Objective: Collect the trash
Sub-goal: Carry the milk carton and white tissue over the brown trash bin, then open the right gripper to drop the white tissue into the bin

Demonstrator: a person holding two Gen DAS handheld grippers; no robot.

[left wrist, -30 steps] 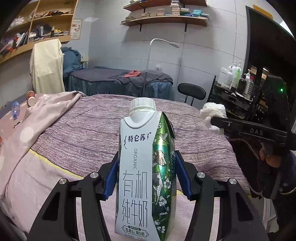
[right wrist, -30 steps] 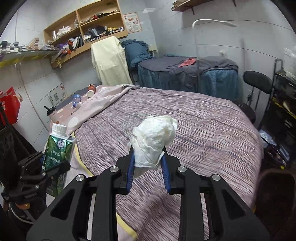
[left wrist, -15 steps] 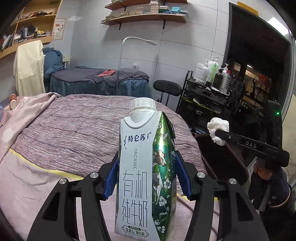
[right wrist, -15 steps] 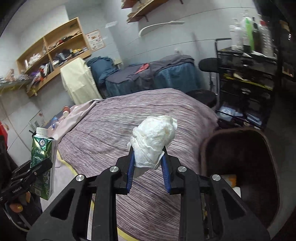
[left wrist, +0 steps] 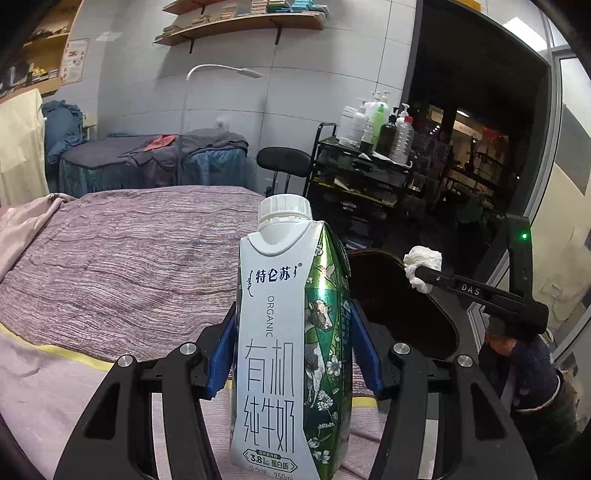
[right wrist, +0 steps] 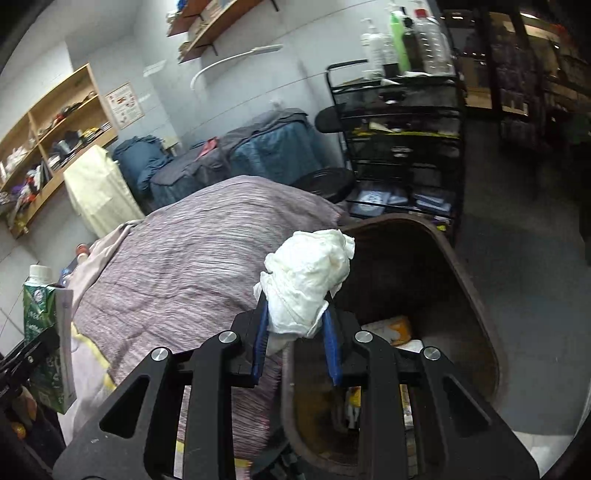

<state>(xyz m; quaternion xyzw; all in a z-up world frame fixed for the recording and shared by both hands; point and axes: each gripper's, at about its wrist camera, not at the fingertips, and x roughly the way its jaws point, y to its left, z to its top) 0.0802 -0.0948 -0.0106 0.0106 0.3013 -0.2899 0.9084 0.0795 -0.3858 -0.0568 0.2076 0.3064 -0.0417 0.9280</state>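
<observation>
One crumpled white tissue wad

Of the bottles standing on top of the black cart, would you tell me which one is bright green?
It is the pump bottle in the middle of the row on the black cart; its neighbours are white, dark or clear.

Pale tiled walls carry wooden shelves. A bed with a striped purple cover stands beside a black wire rack bearing bottles; the floor is grey.
</observation>
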